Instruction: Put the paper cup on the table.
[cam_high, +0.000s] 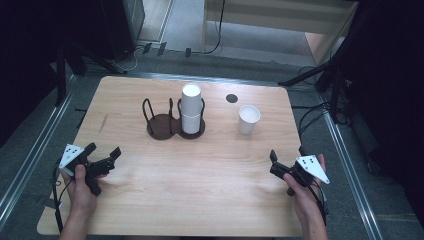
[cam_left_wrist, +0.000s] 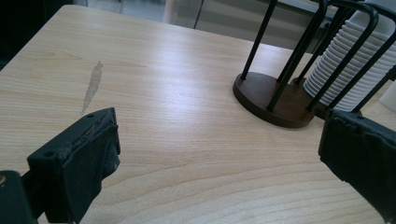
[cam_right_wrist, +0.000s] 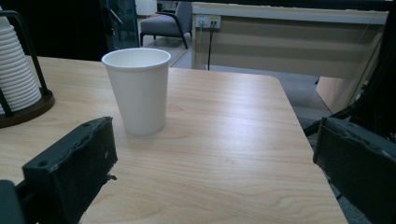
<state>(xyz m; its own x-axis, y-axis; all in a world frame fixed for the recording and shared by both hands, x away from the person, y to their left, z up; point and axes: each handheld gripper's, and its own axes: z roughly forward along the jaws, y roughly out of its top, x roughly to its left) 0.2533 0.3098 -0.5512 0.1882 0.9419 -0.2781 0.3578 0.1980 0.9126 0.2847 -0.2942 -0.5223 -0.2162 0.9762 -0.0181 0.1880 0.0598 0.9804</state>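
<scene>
Wooden counter (cam_high: 200, 165) with a stack of white cups (cam_high: 191, 107) in a dark wire holder (cam_high: 172, 120), a single paper cup (cam_high: 248, 119) standing right of it, and left hand-held gripper (cam_high: 104, 156) and right hand-held gripper (cam_high: 287, 157) both spread wide, empty, at the near corners

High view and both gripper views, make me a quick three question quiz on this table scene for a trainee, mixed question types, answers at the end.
1. True or false: the single paper cup stands upright on the table, apart from the cup holder.
2. Which ring of the holder carries the cup stack: A) the one nearer the single cup, B) the one farther from it?
3. Fill in: the left gripper and the right gripper both have their jaws ____.

Key: 1 true; 2 A; 3 open, with nothing between them.
</scene>
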